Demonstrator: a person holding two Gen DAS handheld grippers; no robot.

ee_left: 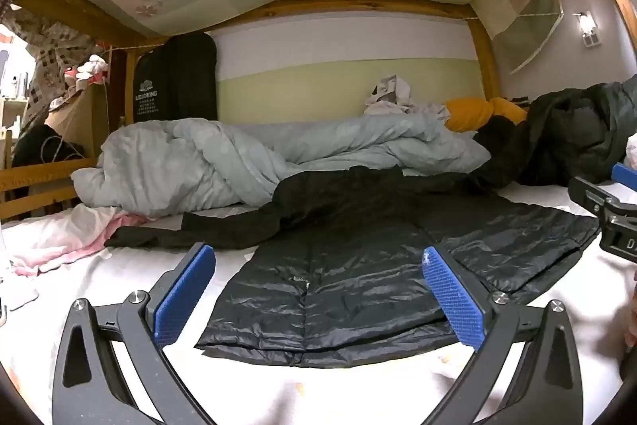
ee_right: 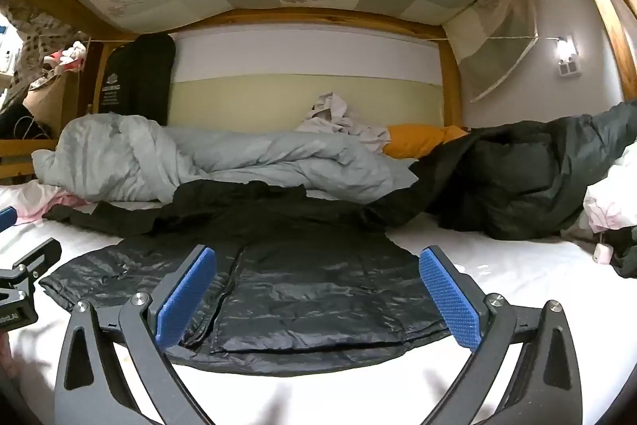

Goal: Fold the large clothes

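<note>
A long shiny black padded coat (ee_left: 350, 281) lies spread flat on the white bed sheet (ee_left: 119, 277), hem toward me, one sleeve stretched out to the left. It also shows in the right wrist view (ee_right: 302, 285). My left gripper (ee_left: 318, 277) is open and empty, just above the hem's left half. My right gripper (ee_right: 316, 273) is open and empty, over the hem's right half. Each gripper's body shows at the edge of the other's view.
A crumpled grey duvet (ee_left: 239, 162) lies along the far side by the wall. A second dark coat (ee_right: 517, 178) is heaped at the right, with an orange pillow (ee_right: 414, 140) behind. Pink cloth (ee_left: 59, 237) lies at the left. The wooden bunk frame (ee_left: 358, 6) is overhead.
</note>
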